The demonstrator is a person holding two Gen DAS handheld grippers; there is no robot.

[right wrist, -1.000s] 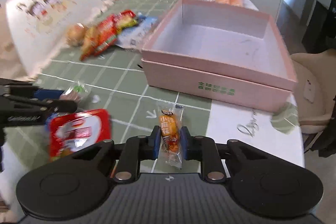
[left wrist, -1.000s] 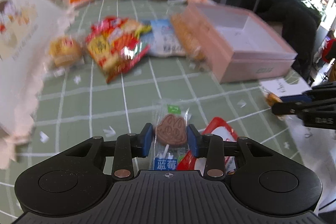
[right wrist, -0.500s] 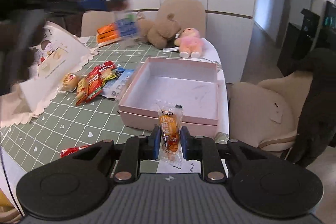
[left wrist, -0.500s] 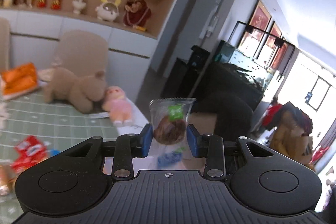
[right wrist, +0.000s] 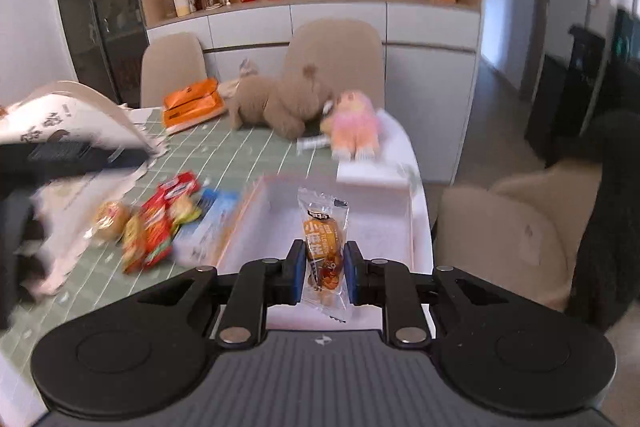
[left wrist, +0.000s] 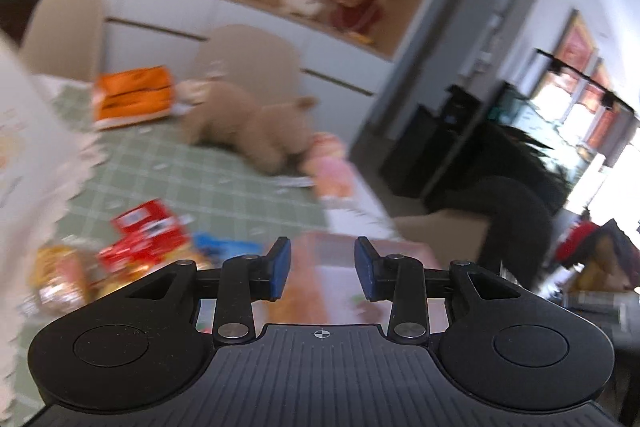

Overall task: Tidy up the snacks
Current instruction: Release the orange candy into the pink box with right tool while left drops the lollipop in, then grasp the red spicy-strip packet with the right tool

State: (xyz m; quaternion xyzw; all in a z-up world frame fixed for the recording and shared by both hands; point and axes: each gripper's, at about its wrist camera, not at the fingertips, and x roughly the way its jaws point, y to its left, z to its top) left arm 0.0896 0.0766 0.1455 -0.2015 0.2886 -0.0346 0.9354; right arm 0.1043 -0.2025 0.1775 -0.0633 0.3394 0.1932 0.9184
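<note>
My left gripper (left wrist: 323, 267) is open and empty above the near edge of the pink box (left wrist: 344, 255); a blurred brown snack (left wrist: 370, 309) lies below it in the box. My right gripper (right wrist: 320, 273) is shut on an orange snack packet (right wrist: 322, 247), held upright over the pink box (right wrist: 372, 227). A pile of red, yellow and blue snack packets (right wrist: 160, 227) lies on the green tablecloth left of the box; it also shows in the left wrist view (left wrist: 140, 243).
A white paper bag (right wrist: 60, 119) stands at the left. A brown teddy bear (right wrist: 280, 103), a pink doll (right wrist: 356, 127) and an orange pack (right wrist: 192, 103) lie at the table's far end. Beige chairs (right wrist: 512, 227) stand around the table.
My left gripper has opened and let go of the paw-shaped snack, which now lies below it. My right gripper has moved with its packet over the box.
</note>
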